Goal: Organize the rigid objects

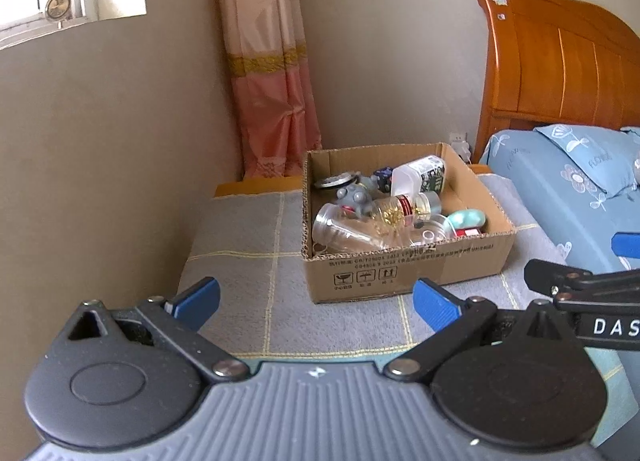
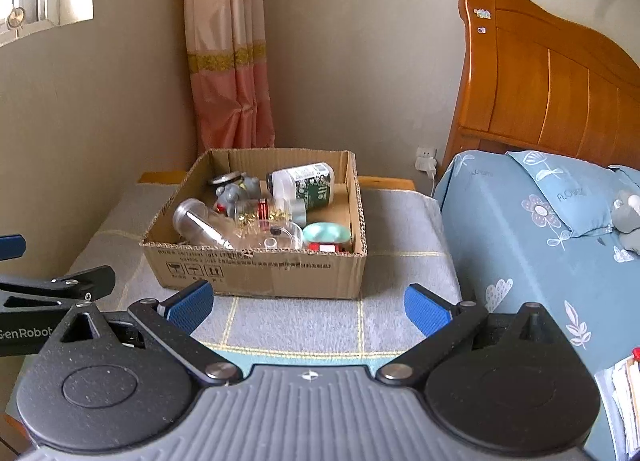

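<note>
While both grippers hang above the near edge of the bench, each is spread wide and grasps nothing: the left gripper and the right gripper show their blue pads well apart over the grey checked cloth that covers the bench. A cardboard box stands on the cloth toward the far edge, near the corner by the pink curtain, with the bed just beside the bench on the right. Inside the box lie a clear jar on its side at the near left corner, a grey toy behind it, a white bottle with a dark label tilted toward the far wall, and a pale green case at the near right corner.
</note>
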The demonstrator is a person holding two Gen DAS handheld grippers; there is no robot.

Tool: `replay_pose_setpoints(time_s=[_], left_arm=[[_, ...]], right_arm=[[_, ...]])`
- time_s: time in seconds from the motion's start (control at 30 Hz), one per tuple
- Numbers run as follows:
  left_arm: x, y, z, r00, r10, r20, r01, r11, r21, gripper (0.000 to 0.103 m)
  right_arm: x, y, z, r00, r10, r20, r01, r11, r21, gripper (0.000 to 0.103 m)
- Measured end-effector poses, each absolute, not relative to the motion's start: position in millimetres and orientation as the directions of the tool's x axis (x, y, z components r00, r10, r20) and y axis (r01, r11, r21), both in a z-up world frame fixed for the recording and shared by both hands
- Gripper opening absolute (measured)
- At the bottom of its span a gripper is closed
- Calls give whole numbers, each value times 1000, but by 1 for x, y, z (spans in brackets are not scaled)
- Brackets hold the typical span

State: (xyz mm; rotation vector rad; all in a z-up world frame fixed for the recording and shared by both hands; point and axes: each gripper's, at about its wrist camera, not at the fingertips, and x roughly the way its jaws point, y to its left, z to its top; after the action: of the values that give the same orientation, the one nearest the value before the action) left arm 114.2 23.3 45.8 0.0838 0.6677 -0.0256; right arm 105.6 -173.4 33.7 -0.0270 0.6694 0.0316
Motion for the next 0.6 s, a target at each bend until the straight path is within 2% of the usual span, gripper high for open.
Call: replay_pose_setpoints(time_s=[0.6], left_arm=[[115, 18, 43, 770, 18, -637, 40, 996, 77, 102]], right_arm=[[111, -180, 25, 764, 12, -645, -20, 1000, -5, 103]])
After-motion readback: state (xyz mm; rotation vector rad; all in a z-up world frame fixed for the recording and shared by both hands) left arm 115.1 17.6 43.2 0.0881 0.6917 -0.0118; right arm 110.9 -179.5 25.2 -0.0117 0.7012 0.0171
